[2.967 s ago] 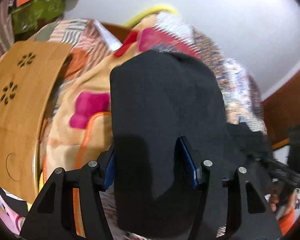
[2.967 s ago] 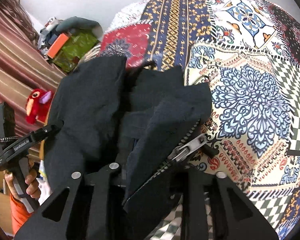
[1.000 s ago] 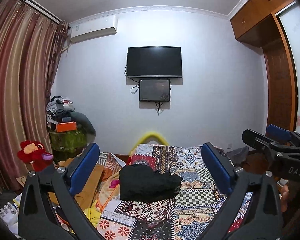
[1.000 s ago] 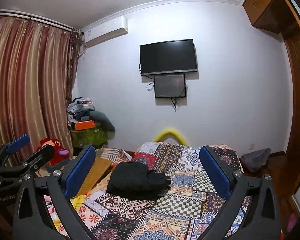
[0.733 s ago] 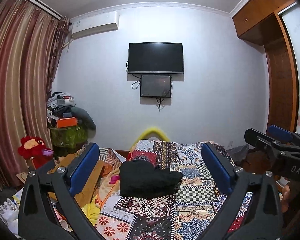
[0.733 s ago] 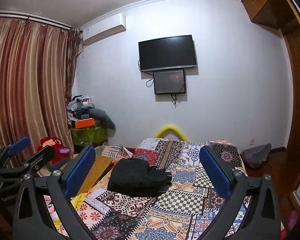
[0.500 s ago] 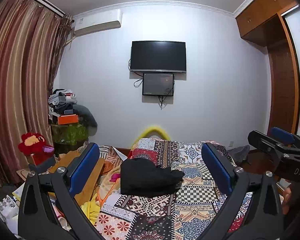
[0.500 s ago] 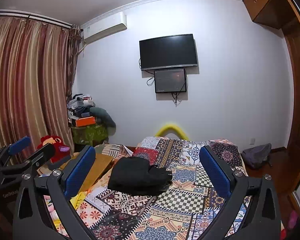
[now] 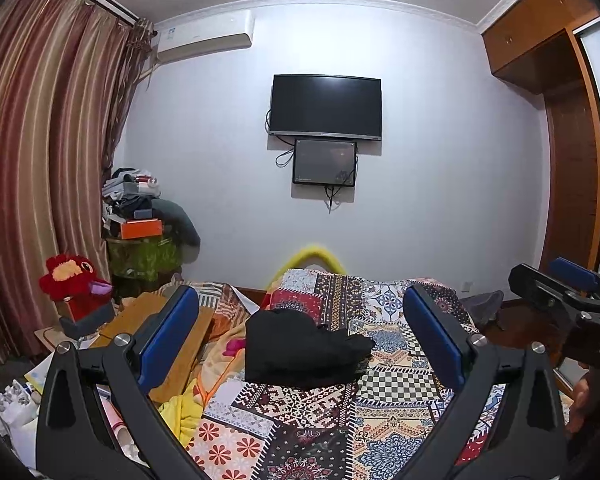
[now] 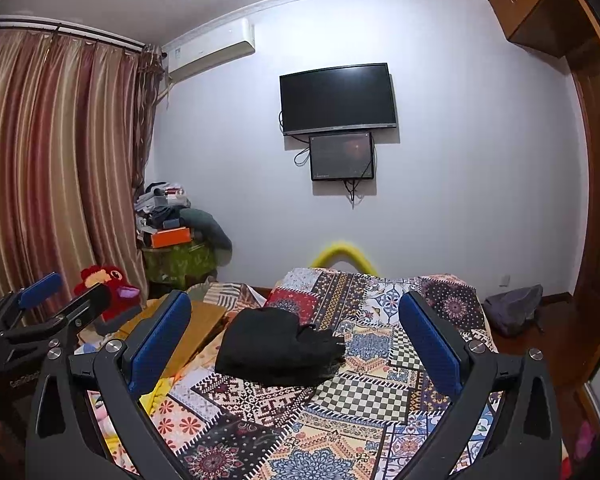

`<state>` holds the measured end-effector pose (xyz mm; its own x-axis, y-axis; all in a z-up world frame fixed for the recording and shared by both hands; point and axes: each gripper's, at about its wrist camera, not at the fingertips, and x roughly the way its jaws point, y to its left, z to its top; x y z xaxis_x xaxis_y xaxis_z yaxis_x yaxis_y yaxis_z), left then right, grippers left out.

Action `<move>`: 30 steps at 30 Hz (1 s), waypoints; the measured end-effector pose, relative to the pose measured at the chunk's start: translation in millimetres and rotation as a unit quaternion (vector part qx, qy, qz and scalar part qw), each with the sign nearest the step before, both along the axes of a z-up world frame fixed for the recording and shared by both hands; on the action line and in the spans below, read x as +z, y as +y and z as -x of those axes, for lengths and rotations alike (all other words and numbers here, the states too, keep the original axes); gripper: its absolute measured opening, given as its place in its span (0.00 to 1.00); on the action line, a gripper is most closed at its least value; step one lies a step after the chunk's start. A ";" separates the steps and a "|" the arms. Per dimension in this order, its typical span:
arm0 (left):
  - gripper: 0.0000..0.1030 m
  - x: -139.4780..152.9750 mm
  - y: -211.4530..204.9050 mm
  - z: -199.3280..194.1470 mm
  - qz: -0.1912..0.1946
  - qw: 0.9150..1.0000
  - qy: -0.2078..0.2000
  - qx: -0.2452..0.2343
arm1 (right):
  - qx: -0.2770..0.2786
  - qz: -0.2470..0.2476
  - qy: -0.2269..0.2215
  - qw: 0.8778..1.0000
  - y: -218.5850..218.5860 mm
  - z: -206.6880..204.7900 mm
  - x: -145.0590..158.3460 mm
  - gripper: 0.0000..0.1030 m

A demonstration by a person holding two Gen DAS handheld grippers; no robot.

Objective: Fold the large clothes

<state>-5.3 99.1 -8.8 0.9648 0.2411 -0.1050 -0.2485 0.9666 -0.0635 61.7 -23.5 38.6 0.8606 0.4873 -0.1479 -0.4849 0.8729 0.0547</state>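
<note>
A black garment (image 9: 300, 348) lies bundled in a rough fold on the patchwork bedspread (image 9: 384, 408), toward the bed's far left side. The right wrist view shows the same black garment (image 10: 276, 350) on the bedspread (image 10: 364, 400). My left gripper (image 9: 300, 340) is held well back from the bed, wide open, blue pads empty. My right gripper (image 10: 296, 340) is likewise wide open and empty, far from the cloth. The other gripper shows at the right edge (image 9: 572, 292) of the left wrist view and at the left edge (image 10: 40, 312) of the right wrist view.
A wooden board (image 9: 172, 340) and yellow-orange blankets (image 9: 216, 364) lie left of the bed. A red plush toy (image 9: 74, 276) and a cluttered stand (image 9: 140, 240) sit by the curtains (image 9: 40, 180). A wall TV (image 9: 326, 106) hangs ahead; a wardrobe (image 9: 572, 152) is right. A grey bag (image 10: 514, 308) lies on the floor.
Three seconds ago both grippers were shut on the black garment, close over the bed. Now both are open and pulled far back; the garment rests on the bedspread. The views have tilted slightly down lately.
</note>
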 end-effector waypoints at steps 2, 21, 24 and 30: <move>1.00 -0.6 0.3 -0.5 0.002 1.000 0.002 0.000 | 0.000 0.000 0.000 1.000 0.3 0.0 0.0 1.00; 1.00 -1.6 -0.3 -2.3 0.006 1.000 0.007 -0.005 | 0.000 0.003 0.012 1.000 -1.3 -2.3 -1.3 1.00; 1.00 -1.8 -1.1 -3.7 0.008 1.000 0.008 -0.011 | 0.000 0.002 0.013 1.000 -1.9 -2.3 -0.9 1.00; 1.00 -2.7 -1.6 -6.3 0.011 1.000 0.013 -0.022 | -0.001 0.000 0.013 1.000 -1.6 -2.0 -1.0 1.00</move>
